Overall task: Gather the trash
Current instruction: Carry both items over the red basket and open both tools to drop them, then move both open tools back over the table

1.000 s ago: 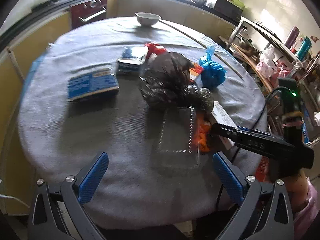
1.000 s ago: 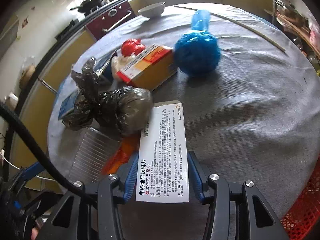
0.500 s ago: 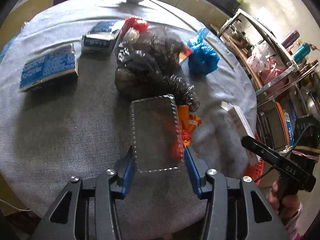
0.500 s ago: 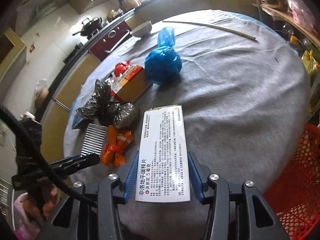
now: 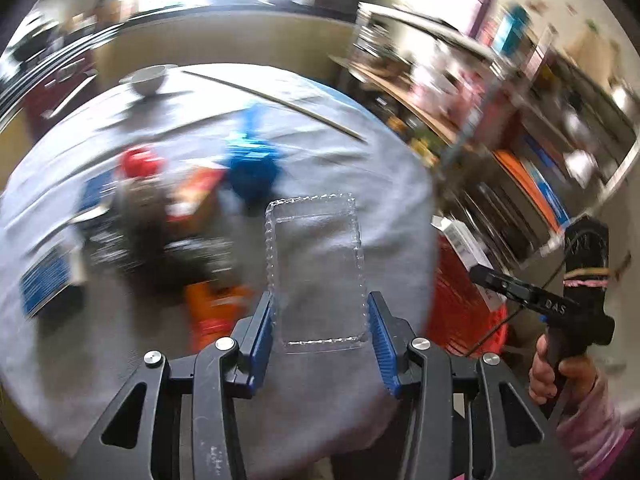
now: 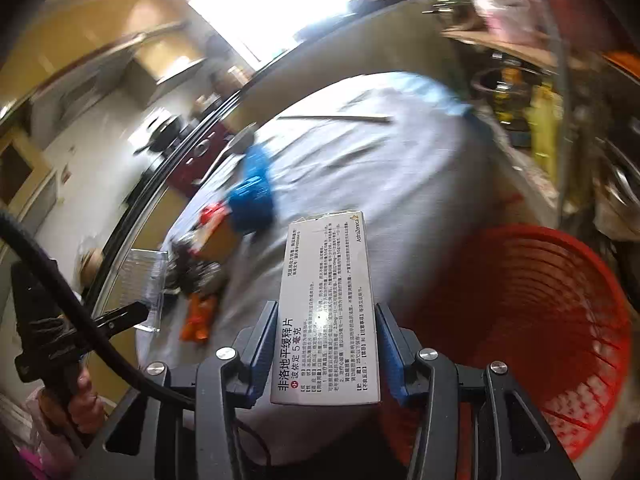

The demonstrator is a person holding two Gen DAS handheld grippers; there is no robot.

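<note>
My left gripper (image 5: 320,332) is shut on a clear plastic clamshell tray (image 5: 316,264) and holds it above the grey round table (image 5: 360,168). My right gripper (image 6: 326,344) is shut on a white medicine box (image 6: 326,304) and holds it beside the table edge, left of a red mesh basket (image 6: 532,320). The basket also shows in the left wrist view (image 5: 460,300), with the box (image 5: 460,236) over it. On the table lie a blue bag (image 5: 252,164), a black bag (image 5: 160,236), an orange wrapper (image 5: 212,312) and a red-topped item (image 5: 138,162).
A white bowl (image 5: 148,80) and a long stick (image 5: 276,100) lie at the table's far side. A blue packet (image 5: 44,284) lies at the left. A cluttered shelf rack (image 5: 520,128) stands right of the table. Kitchen counters run behind.
Both grippers have lifted and swung right toward the red basket, carrying the clamshell tray and the medicine box. The views are motion-blurred.
</note>
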